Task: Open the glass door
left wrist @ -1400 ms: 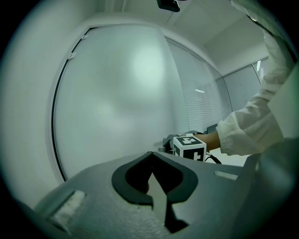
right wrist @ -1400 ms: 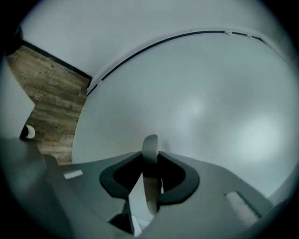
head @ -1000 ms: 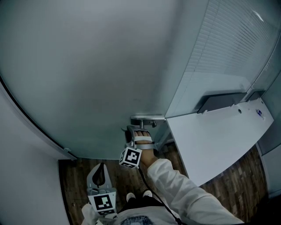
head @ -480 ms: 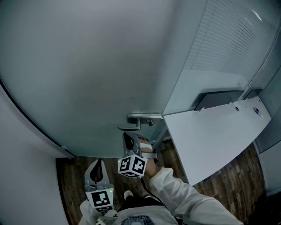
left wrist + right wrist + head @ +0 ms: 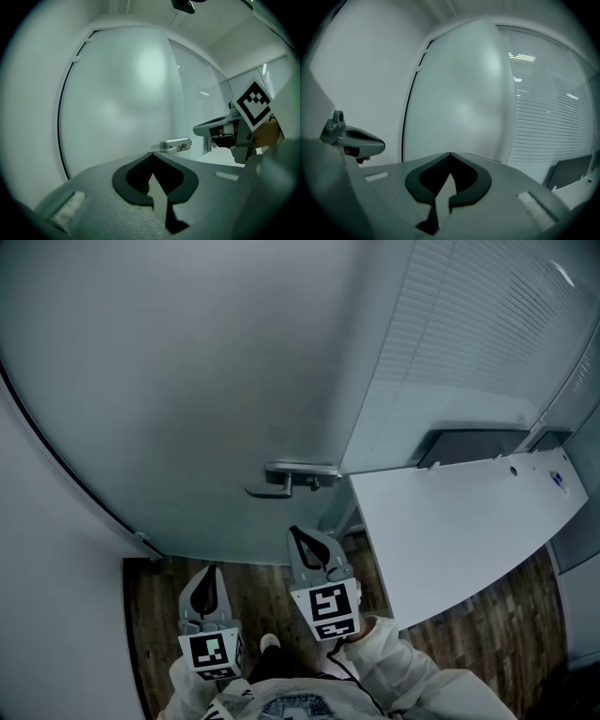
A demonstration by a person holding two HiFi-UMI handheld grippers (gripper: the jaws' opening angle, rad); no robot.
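Note:
The frosted glass door (image 5: 187, 381) fills the head view, with its metal lever handle (image 5: 281, 479) at the door's right edge. My right gripper (image 5: 296, 532) hangs below the handle, apart from it, shut with nothing between its jaws. My left gripper (image 5: 212, 570) is lower and to the left, also shut and empty. In the left gripper view the closed jaws (image 5: 152, 153) point at the door, the handle (image 5: 176, 145) lies just beyond, and the right gripper's marker cube (image 5: 253, 104) shows at the right. The right gripper view has its shut jaws (image 5: 450, 153) facing the door (image 5: 459, 103).
A white desk top (image 5: 459, 540) juts out right of the door, under a wall of slatted blinds (image 5: 487, 343). A dark seal (image 5: 56, 465) runs along the door's left side. Wood floor (image 5: 150, 615) lies below. The left gripper's tip (image 5: 356, 140) shows left in the right gripper view.
My right gripper has come off the door handle, drawn back toward me and rolled so that its marker faces up, its jaws now shut. The left gripper has shifted only slightly.

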